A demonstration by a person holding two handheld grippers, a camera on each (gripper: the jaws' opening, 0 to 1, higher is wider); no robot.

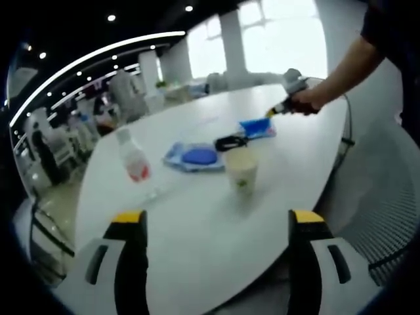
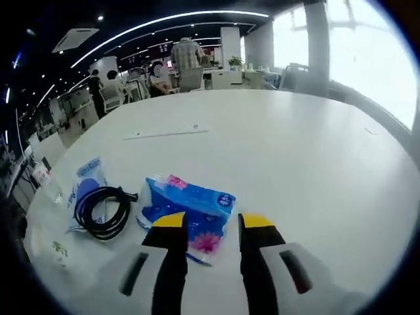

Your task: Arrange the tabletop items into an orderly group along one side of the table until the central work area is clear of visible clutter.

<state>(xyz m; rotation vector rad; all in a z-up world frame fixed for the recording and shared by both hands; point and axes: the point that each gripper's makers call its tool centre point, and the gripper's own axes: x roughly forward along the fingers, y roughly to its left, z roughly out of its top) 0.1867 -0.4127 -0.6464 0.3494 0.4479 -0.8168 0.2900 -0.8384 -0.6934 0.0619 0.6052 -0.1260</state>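
On the white round table stand a paper cup and a clear bottle with a red label. Between them lie a blue wipes packet, a black coiled cable and a blue tissue pack. My left gripper is wide open over the near table edge, short of the cup. A hand holds my right gripper at the tissue pack. In the right gripper view my right gripper is open, its jaws straddling the near end of the tissue pack. The cable and the wipes packet lie left of it.
The bottle and the cup sit at the left edge of the right gripper view. A thin paper strip lies farther out on the table. Chairs, desks and people stand beyond the far edge, by bright windows.
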